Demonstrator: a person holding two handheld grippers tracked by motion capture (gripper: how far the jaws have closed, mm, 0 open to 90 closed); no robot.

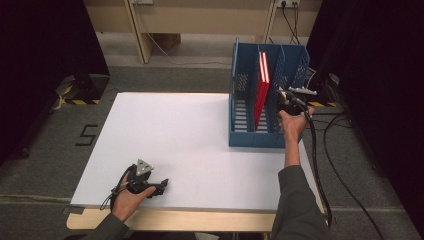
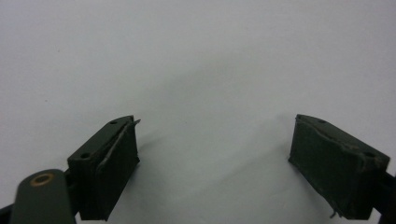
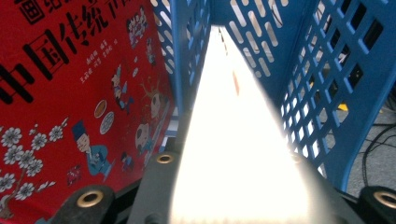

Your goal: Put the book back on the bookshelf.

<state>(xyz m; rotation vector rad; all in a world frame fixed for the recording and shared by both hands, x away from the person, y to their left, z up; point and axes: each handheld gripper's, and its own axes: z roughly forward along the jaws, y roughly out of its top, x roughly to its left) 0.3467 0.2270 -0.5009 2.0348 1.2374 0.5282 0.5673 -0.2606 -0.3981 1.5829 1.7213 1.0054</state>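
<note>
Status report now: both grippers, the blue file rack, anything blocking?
Left gripper open, low over white tabletop. Right gripper shut on white book in blue rack, rightmost slot. Red book upright, middle slot. Nothing blocking.

Left tool (image 1: 161, 186) low at near left, held in left hand (image 1: 131, 192), jaws spread wide, nothing between them. Right forearm (image 1: 291, 150) stretched toward far right; right hand (image 1: 293, 122) raised, gripping right tool (image 1: 282, 97). Right tool's jaws clamped on edge of thin pale sheet (image 3: 233, 154).
</note>
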